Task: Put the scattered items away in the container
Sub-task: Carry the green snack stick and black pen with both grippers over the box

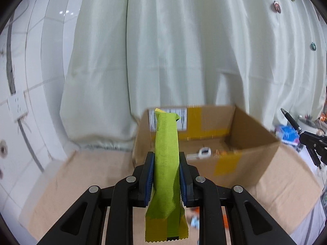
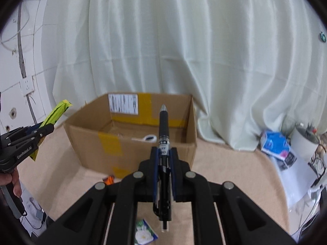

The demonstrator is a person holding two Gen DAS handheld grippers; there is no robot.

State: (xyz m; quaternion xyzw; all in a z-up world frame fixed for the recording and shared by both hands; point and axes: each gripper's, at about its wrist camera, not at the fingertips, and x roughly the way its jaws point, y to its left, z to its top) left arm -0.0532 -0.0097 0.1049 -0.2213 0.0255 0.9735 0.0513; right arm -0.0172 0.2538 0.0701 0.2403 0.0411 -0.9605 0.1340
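An open cardboard box (image 1: 245,163) (image 2: 143,155) stands on the beige mat, with a white item (image 1: 201,153) (image 2: 146,138) inside. My left gripper (image 1: 166,169) is shut on a long yellow-green packet (image 1: 166,169), held upright in front of the box; it also shows at the left of the right wrist view (image 2: 44,129) with the packet (image 2: 58,110). My right gripper (image 2: 164,157) is shut on a black pen (image 2: 164,134) pointing at the box; its tip shows in the left wrist view (image 1: 290,119).
A small orange item (image 2: 109,179) and a white-green sachet (image 2: 145,233) lie on the mat in front of the box. A blue-white pack (image 2: 274,144) and a white pot (image 2: 305,145) sit at the right. A pale curtain (image 2: 184,61) hangs behind.
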